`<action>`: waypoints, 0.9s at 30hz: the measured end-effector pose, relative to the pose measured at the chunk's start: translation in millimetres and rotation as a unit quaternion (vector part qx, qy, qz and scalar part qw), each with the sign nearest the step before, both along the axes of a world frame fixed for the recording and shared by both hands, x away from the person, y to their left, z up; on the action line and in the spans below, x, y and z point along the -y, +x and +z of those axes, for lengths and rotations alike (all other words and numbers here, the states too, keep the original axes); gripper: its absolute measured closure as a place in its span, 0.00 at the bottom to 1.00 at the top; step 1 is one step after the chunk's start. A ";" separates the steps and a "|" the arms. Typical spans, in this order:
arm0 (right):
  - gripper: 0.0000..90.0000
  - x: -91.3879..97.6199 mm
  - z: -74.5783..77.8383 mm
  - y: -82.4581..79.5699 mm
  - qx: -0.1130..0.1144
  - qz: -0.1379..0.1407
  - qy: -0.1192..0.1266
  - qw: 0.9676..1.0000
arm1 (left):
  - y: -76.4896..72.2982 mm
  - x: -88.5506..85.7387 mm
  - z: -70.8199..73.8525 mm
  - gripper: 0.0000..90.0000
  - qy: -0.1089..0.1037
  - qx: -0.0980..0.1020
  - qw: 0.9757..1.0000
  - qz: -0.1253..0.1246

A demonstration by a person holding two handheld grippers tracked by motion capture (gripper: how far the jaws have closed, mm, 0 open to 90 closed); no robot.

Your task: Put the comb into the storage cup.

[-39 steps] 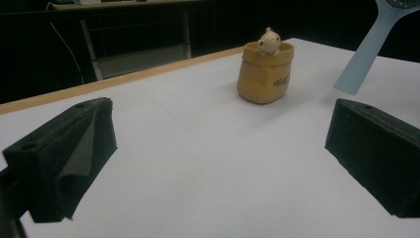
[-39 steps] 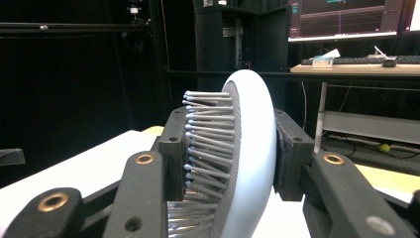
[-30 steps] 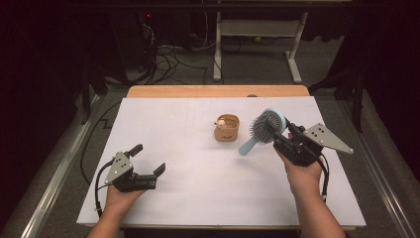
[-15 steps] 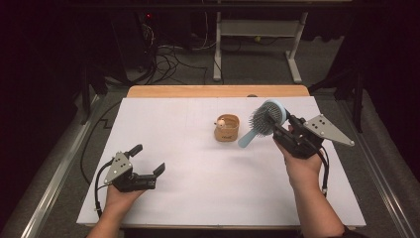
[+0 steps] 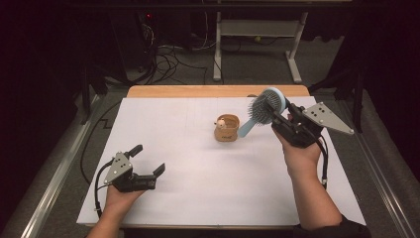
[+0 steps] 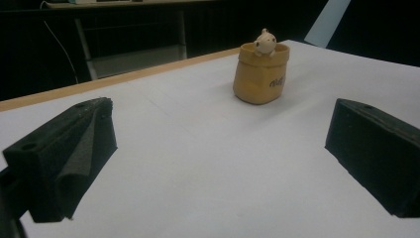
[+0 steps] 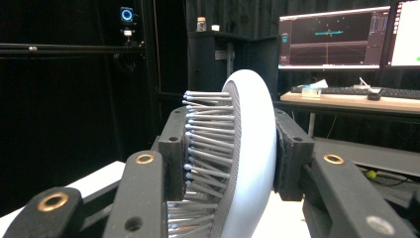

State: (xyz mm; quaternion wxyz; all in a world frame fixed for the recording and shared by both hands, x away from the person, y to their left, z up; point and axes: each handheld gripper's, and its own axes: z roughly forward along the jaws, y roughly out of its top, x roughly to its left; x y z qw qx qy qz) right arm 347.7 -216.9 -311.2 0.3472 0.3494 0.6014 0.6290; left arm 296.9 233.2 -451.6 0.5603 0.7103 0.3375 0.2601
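A light blue hairbrush (image 5: 265, 106) with grey bristles hangs above the right side of the table, its handle slanting down-left toward a small yellow pot (image 5: 227, 130). My right gripper (image 5: 282, 115) is shut on the brush's head. In the right gripper view the pads press the bristle side and the back of the hairbrush (image 7: 247, 163). A small cream figure peeks out of the pot (image 6: 260, 74), which stands upright at mid-table. My left gripper (image 5: 147, 158) rests near the front left, open, with nothing between its fingers (image 6: 69, 153).
A white sheet (image 5: 198, 193) covers the table, with a wooden edge (image 5: 213, 90) at the far side. Beyond it stand desk legs (image 5: 216, 49) and floor cables (image 5: 168, 54). Metal rails run along both sides. Monitors (image 7: 332, 39) glow in the right gripper view.
My right hand has lifted the hairbrush higher and a little away from me, its head now above the pot's right side. The left hand has stayed put.
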 end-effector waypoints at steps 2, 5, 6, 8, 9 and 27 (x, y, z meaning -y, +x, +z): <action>0.66 -2.3 2.7 2.6 0.002 -0.001 0.000 1.000 | 0.1 -0.3 -0.2 0.01 -0.001 -0.001 1.000 -0.001; 0.66 -6.3 5.8 7.0 0.006 -0.001 -0.002 1.000 | 0.0 -0.3 0.0 0.01 -0.001 -0.001 1.000 -0.001; 0.66 -7.7 6.7 8.4 0.007 -0.002 -0.002 1.000 | 0.0 -0.3 0.1 0.01 -0.001 0.000 1.000 -0.001; 0.66 -10.3 7.8 11.1 0.008 -0.003 -0.003 1.000 | -0.1 -0.7 0.2 0.01 -0.001 0.000 1.000 0.000; 0.66 -11.5 8.2 12.7 0.008 -0.003 -0.003 1.000 | -0.1 -0.9 0.2 0.01 -0.002 0.000 1.000 -0.001; 0.66 -27.7 -0.1 38.2 0.001 -0.011 -0.001 1.000 | -0.5 -1.0 0.7 0.01 -0.005 0.001 1.000 -0.003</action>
